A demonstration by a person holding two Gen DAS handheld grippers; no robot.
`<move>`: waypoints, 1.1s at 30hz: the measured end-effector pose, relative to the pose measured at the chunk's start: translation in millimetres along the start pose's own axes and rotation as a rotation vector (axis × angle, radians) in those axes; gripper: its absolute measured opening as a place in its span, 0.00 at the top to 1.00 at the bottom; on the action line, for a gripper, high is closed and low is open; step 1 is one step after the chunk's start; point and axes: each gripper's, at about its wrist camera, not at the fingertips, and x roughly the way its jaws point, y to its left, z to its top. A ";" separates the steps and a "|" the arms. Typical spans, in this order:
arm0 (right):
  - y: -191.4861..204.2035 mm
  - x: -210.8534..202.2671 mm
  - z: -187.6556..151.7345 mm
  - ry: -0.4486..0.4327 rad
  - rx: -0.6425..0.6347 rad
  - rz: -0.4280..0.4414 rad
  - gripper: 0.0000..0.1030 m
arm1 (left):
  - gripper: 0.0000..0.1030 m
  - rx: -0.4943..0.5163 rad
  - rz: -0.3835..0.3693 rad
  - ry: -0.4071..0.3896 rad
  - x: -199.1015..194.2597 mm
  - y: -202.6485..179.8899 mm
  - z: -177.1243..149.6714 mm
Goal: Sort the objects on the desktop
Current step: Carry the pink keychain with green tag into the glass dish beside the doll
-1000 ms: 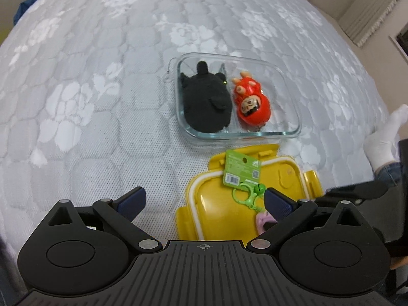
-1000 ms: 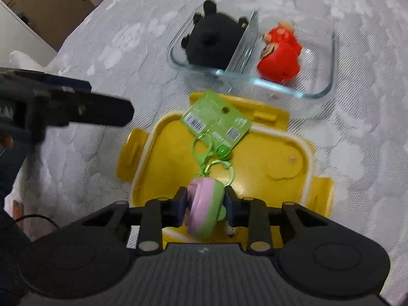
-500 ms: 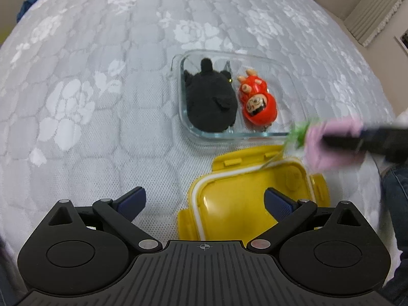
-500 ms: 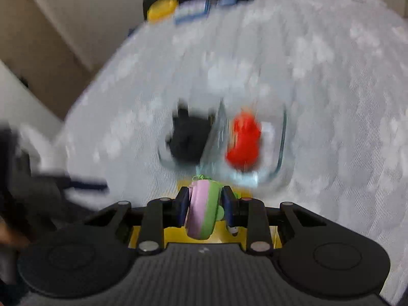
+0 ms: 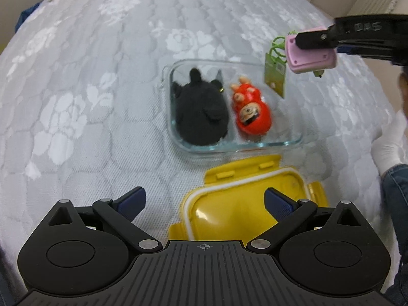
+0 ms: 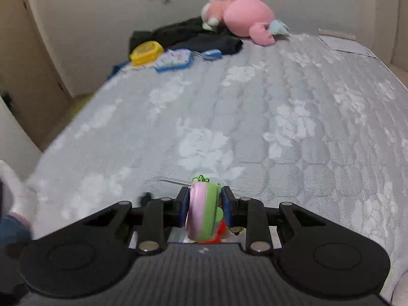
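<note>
My right gripper is shut on a pink and green keychain toy. In the left wrist view the toy hangs in the air above the right end of a clear glass container, its green tag dangling. The container holds a black plush on the left and a red doll on the right. A yellow lid lies on the quilt in front of it. My left gripper is open and empty, above the lid's near edge.
A grey flowered quilt covers the bed. At its far end lie a pink plush, dark clothes, a yellow box and a blue case. A white-gloved hand is at the right.
My right gripper lifted the keychain toy off the yellow lid and carried it up and forward to above the glass container. The left gripper stayed open and barely moved.
</note>
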 end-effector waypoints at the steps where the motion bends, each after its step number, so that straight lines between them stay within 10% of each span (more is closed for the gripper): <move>1: -5.1 9.4 -1.4 0.015 0.026 0.001 0.72 | 0.01 -0.012 0.000 0.012 3.3 1.8 0.2; 10: -22.1 60.6 -14.3 0.208 0.165 -0.105 0.72 | 0.01 -0.029 -0.057 0.069 12.1 -2.3 -0.4; 33: 10.2 75.4 -26.8 0.289 0.095 -0.148 0.71 | 0.01 -0.028 -0.097 0.086 7.5 -4.0 -1.0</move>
